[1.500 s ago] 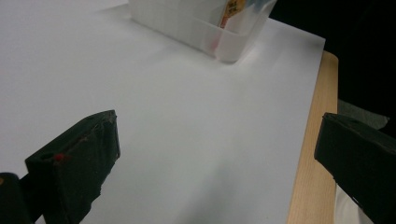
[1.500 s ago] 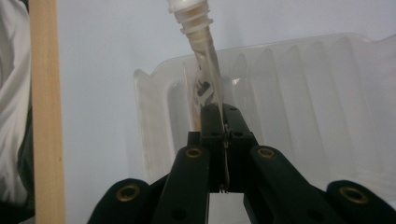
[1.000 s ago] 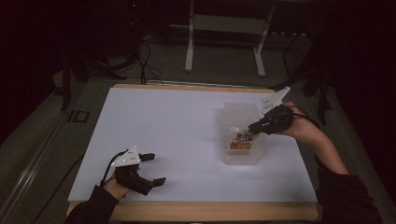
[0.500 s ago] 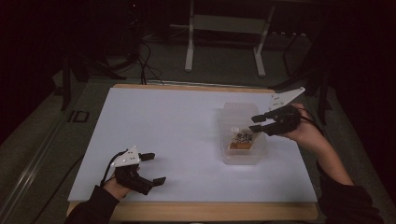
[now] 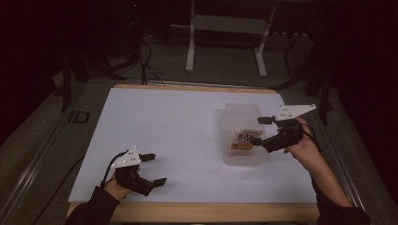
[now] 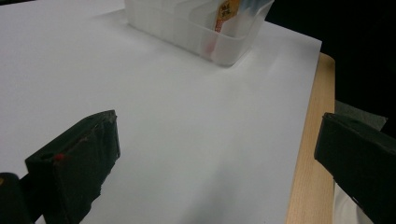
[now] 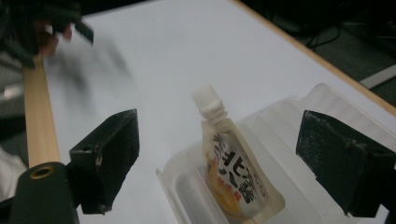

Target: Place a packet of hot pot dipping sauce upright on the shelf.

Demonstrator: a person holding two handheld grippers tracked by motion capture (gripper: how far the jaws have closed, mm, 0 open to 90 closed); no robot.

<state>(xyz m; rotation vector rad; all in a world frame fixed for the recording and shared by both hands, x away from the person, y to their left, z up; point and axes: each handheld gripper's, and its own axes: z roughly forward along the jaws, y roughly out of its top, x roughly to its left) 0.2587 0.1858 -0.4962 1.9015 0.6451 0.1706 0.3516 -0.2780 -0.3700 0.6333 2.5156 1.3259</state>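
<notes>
A small clear plastic spouted pouch with black lettering and an orange base [image 7: 233, 172] lies inside a translucent rectangular plastic container [image 5: 244, 112] on the right half of the white surface [image 5: 178, 136], its white cap pointing toward the near left in the right gripper view. The right gripper [image 5: 259, 131] hovers at the container's right edge; its jaws have just been opening and now stand wide, with nothing pressed between them and the pouch free below. Judging from this, the placing of the pouch looks done, and what remains is for the hand to draw clear of the container. The left gripper [image 5: 155, 168] rests at the near left of the surface, well apart from the container, its jaws spread and empty. The surface around both is bare, edged by a pale wooden rim [image 5: 211, 211] at the near side. Beyond the far edge, a grey metal stand [image 5: 225, 47] and dark cables [image 5: 141, 61] sit on the floor. Nothing blocks the right hand's way back.
</notes>
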